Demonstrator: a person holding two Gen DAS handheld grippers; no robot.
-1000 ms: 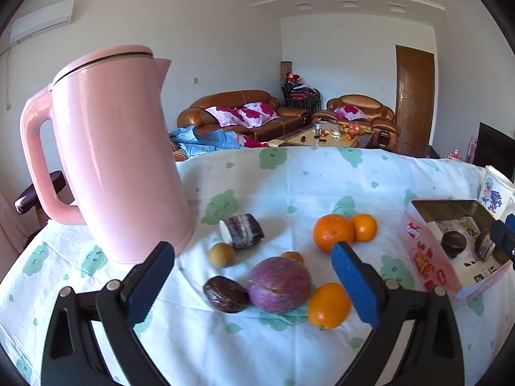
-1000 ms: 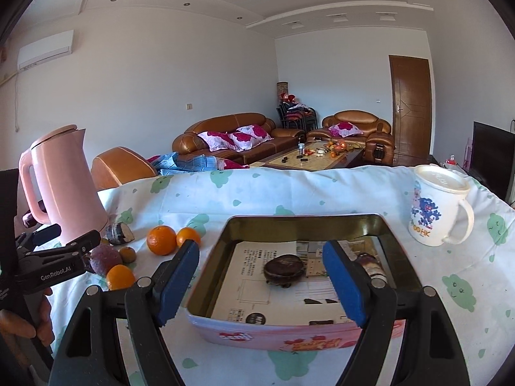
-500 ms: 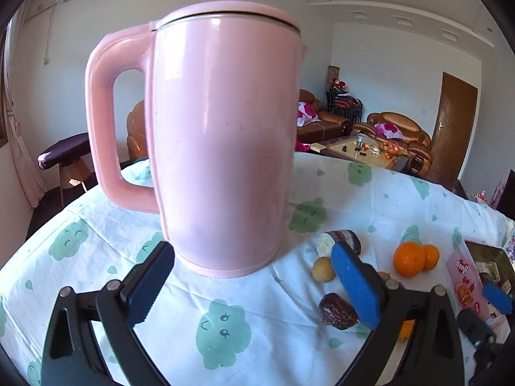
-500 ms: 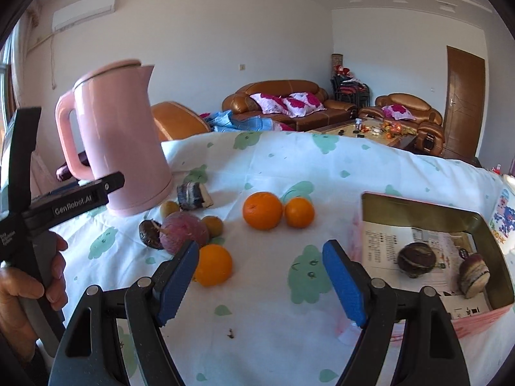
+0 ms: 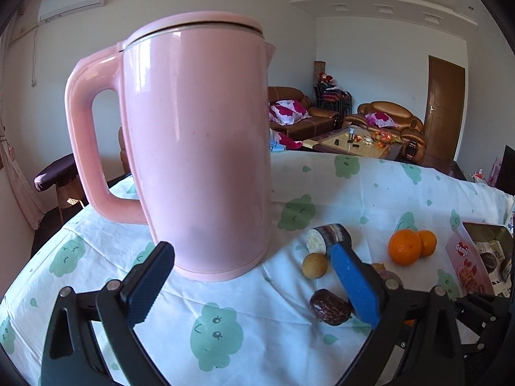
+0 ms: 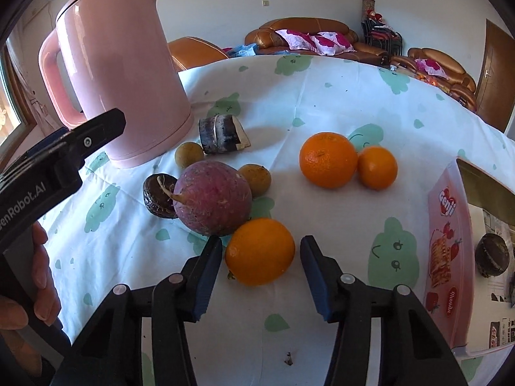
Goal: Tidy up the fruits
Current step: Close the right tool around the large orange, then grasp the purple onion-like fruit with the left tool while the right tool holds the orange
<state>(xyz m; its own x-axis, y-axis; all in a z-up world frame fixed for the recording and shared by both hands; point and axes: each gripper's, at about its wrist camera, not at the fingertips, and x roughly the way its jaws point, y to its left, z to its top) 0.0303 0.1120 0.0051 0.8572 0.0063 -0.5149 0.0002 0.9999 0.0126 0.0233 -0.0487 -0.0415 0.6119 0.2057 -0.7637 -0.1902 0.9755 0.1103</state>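
Observation:
My right gripper is open, its fingers either side of an orange without touching it. Behind it lie a purple round root, a dark brown fruit, two small tan fruits, a cut dark piece and two more oranges. A pink box at the right holds a dark fruit. My left gripper is open and empty, facing a pink kettle. The dark fruit lies by its right finger.
The pink kettle stands at the back left on a white cloth with green prints. The left gripper and a hand show at the left of the right wrist view. Sofas and a door stand beyond the table.
My right gripper has swung left from the box and come down over the near orange, jaws narrower. My left gripper has turned left to face the kettle.

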